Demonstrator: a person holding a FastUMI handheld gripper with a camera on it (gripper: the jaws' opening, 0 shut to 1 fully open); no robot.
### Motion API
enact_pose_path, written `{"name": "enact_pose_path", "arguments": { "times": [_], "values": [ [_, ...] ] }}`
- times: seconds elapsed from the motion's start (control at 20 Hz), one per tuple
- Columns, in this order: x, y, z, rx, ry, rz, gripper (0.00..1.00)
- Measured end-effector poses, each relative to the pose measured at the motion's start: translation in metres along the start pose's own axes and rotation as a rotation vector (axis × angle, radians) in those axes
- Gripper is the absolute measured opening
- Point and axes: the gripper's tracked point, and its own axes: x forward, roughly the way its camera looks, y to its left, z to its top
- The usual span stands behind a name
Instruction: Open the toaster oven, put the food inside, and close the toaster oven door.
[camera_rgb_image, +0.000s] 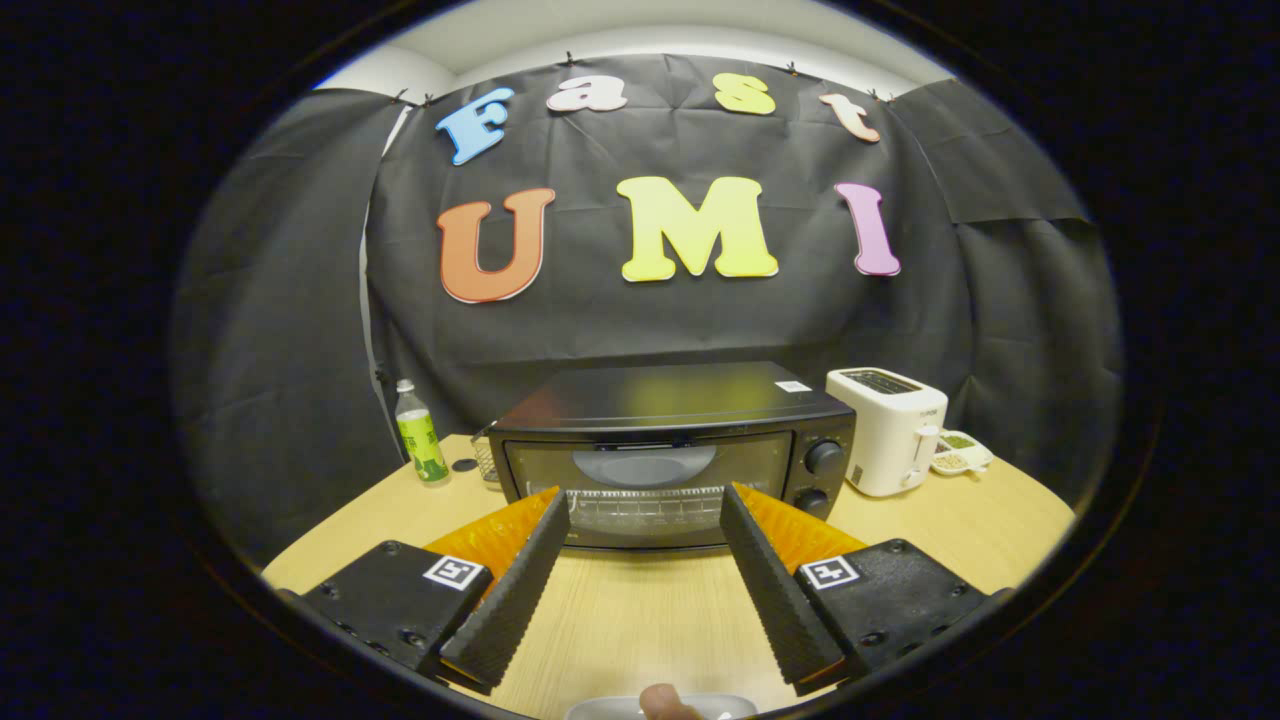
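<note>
gripper spread wide, facing the shut toaster oven

nearest of all, a pale dish (660, 707) with a small brownish piece of food (668, 700) on it sits low between the fingers. the gripper (645, 502) is spread wide with nothing held, bare wooden table (640, 610) showing between its fingers. just beyond the fingertips stands the black toaster oven (672, 455), its glass door closed and two knobs (822, 475) on its right side. to its right is a white toaster (888, 428) with a little dish of something green (958, 452) beside it. to the left, near the cloth wall, stands a bottle (419, 434) with a green label.
</note>
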Motion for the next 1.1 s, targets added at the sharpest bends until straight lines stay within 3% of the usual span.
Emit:
{"name": "enact_pose_path", "arguments": {
  "times": [0.4,0.8,1.1],
  "values": [
    [-0.062,-0.008,0.039,-0.013,-0.047,-0.011,1.00],
    [-0.131,-0.009,0.122,-0.011,-0.128,0.017,1.00],
    [-0.182,-0.003,0.139,-0.026,-0.140,0.004,1.00]
  ]
}}
